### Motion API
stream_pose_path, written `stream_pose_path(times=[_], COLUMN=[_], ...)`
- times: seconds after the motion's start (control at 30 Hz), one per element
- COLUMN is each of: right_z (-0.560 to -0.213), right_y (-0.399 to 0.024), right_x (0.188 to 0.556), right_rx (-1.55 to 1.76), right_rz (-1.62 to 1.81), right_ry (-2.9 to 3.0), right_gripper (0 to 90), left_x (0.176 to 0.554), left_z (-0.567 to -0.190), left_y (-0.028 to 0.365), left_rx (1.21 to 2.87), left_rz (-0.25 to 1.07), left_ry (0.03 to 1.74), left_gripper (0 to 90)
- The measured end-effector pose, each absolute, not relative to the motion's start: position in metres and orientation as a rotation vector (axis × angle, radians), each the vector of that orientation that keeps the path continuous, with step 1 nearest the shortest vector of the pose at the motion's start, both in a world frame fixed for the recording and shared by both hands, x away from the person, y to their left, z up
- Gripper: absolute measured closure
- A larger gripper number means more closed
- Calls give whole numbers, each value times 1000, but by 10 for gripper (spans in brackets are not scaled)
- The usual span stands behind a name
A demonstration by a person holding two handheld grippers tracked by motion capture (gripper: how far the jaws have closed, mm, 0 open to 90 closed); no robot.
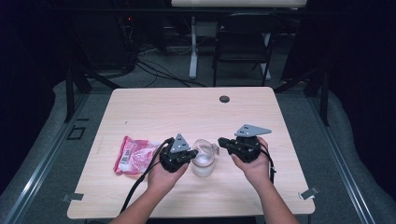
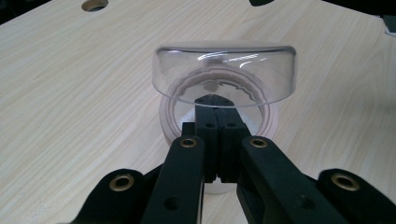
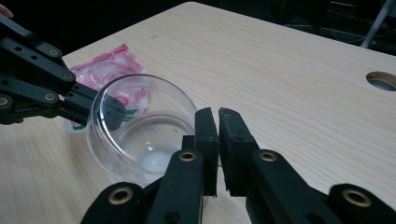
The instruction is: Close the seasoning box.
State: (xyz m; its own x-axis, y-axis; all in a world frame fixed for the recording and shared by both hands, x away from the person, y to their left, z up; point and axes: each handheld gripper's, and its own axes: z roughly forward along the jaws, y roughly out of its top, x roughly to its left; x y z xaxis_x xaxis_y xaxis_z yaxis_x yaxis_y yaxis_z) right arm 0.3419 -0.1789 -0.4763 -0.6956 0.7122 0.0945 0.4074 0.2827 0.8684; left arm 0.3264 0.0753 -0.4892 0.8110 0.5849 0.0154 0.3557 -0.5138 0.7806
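One pale wood-grain table (image 1: 154,105) across the middle of the high view, matte, rounded at the corners, with a dark round cable hole (image 1: 224,99) near its far edge. Beyond it, at the top of the frame, a dim room: grey carpet, tangled black cables, a white desk leg (image 1: 193,51) and a black folding chair (image 1: 243,39). Metal floor rails down both lower sides.

Lower centre of the table: a clear plastic jar (image 1: 203,164), round, with a white powdery layer in the bottom. Just above it, a clear domed lid (image 2: 224,74), smooth and glossy, tilted on edge over the jar's mouth. Left of centre, a crinkled pink and white plastic packet (image 1: 133,155), lying flat.

Left gripper (image 1: 190,153), black and angular, pinched tight on the lid's rim in its own view. Right gripper (image 1: 221,141), beside the jar, jaws nearly together with a thin gap and nothing between them.
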Motion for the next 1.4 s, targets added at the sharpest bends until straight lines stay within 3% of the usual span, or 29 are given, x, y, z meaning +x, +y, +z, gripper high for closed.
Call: stream_pose_path(times=[1.13, 1.4], right_z=[-476, -476], right_y=[-178, -178], right_x=[341, 341], right_rx=[1019, 1015], right_rz=[1387, 1390], right_ry=[2234, 2244], right_gripper=[834, 816], left_x=[317, 317], left_z=[-506, -506], left_y=[97, 108], left_rx=[2172, 2158], left_rz=[353, 382], left_ry=[746, 779], left_gripper=[895, 837])
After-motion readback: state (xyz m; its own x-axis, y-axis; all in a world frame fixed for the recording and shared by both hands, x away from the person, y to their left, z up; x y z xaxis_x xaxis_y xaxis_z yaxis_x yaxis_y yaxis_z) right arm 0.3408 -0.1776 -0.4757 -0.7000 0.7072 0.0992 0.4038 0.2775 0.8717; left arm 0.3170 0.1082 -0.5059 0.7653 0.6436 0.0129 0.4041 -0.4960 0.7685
